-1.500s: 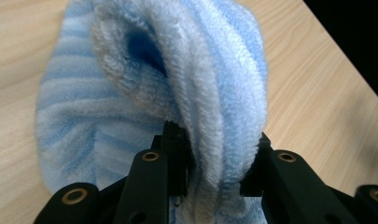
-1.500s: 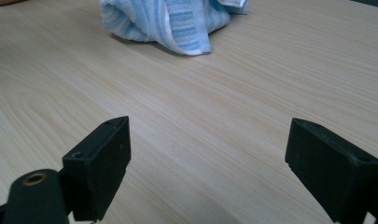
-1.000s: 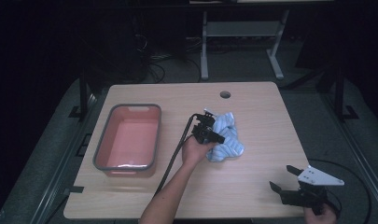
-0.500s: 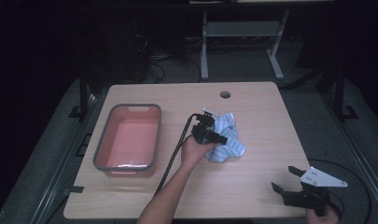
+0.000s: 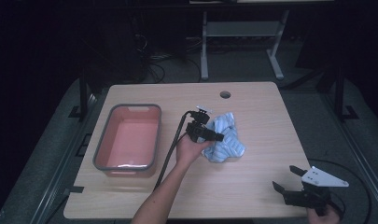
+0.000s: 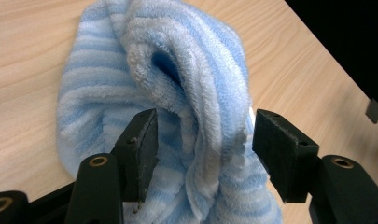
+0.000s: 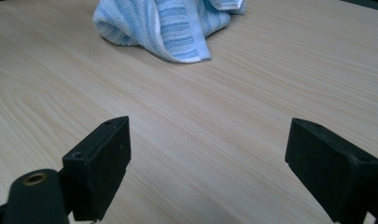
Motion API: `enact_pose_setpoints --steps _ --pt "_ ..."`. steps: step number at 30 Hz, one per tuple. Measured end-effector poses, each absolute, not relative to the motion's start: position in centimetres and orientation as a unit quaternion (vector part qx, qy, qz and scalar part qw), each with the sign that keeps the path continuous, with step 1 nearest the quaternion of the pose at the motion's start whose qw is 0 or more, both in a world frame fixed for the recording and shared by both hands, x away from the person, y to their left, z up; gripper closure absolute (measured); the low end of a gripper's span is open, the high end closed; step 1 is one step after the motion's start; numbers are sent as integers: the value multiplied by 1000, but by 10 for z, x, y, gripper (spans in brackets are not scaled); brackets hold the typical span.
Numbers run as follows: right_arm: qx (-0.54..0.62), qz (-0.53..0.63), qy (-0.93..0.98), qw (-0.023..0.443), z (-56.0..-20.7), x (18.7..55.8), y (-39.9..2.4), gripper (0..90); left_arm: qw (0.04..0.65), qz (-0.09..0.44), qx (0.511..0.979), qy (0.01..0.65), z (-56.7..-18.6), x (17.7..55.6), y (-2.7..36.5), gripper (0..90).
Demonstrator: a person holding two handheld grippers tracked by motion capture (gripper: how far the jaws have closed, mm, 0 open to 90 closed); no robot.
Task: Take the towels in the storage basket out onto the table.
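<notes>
A crumpled blue-and-white striped towel [image 5: 227, 141] lies on the wooden table [image 5: 261, 112], a little right of centre. My left gripper [image 5: 216, 137] is at the towel's left edge. In the left gripper view its jaws [image 6: 203, 149] straddle a raised fold of the towel [image 6: 177, 70]. They have just been opening; the fold stands loose between the pads, with a gap on the right side. My right gripper [image 5: 285, 177] stands open near the front right corner of the table. In the right gripper view it [image 7: 207, 154] holds nothing and faces the towel [image 7: 168, 23] across bare wood.
A pink tub with a grey rim [image 5: 100, 144] sits on the left part of the table, with nothing in it. A cable hole [image 5: 225, 94] is near the far edge. Dark floor, cables and a metal stand lie beyond the table.
The left hand has shifted only slightly at the towel's left edge. The towel lies where it was. The right gripper has stayed in place.
</notes>
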State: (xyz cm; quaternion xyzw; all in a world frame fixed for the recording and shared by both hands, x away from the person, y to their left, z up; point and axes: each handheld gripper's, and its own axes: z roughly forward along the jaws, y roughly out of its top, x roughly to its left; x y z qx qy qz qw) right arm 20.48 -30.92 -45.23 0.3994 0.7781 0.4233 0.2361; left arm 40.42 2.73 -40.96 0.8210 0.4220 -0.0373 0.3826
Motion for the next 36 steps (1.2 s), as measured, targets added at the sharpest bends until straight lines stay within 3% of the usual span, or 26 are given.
enact_pose_setpoints --steps 36 --pt "417 412 775 237 -456 211 -310 137 408 -31 811 418 -402 373 86 338"
